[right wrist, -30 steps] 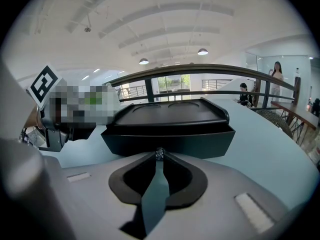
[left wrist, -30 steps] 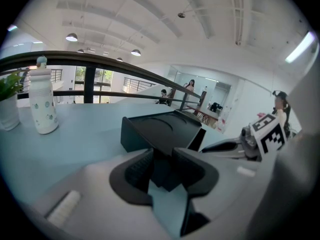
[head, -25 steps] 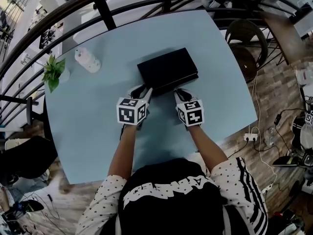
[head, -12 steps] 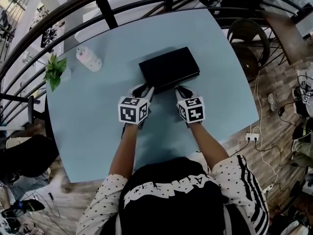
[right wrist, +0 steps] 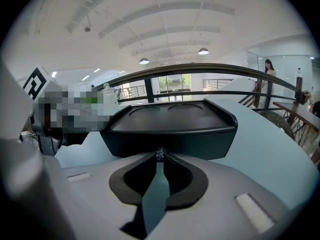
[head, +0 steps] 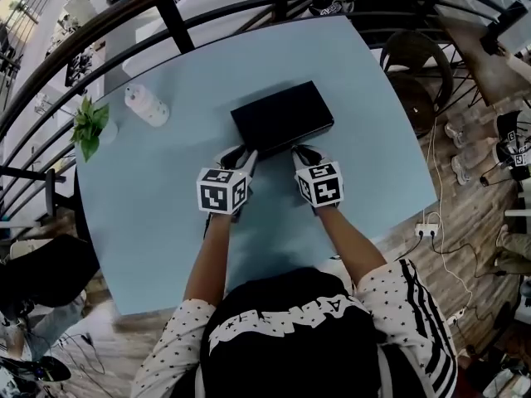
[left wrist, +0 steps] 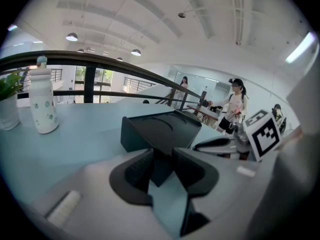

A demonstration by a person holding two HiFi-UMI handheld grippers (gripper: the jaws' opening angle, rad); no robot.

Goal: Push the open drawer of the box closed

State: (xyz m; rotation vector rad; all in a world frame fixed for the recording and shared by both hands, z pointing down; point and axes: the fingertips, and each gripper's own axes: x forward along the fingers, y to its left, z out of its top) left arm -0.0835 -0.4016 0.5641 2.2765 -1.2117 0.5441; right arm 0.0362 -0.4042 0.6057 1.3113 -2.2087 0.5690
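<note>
A flat black box (head: 282,116) lies on the light blue table (head: 357,98); its drawer front looks flush with the body. My left gripper (head: 242,156) is at the box's near left corner. In the left gripper view that corner of the box (left wrist: 160,129) sits in the narrow gap of my left gripper (left wrist: 160,156), whose jaws stand slightly apart. My right gripper (head: 303,152) is at the near right side. In the right gripper view my right gripper (right wrist: 159,156) has its tips together, right at a small knob (right wrist: 160,153) on the box's (right wrist: 170,124) front.
A white bottle (head: 147,104) and a small potted plant (head: 90,127) stand at the table's left. A dark curved railing (head: 174,11) runs behind the far edge. A chair (head: 419,60) stands off the right corner. People stand far off beyond the table.
Almost nothing. Both grippers stay against the box's near side, and the head view has shifted a little.
</note>
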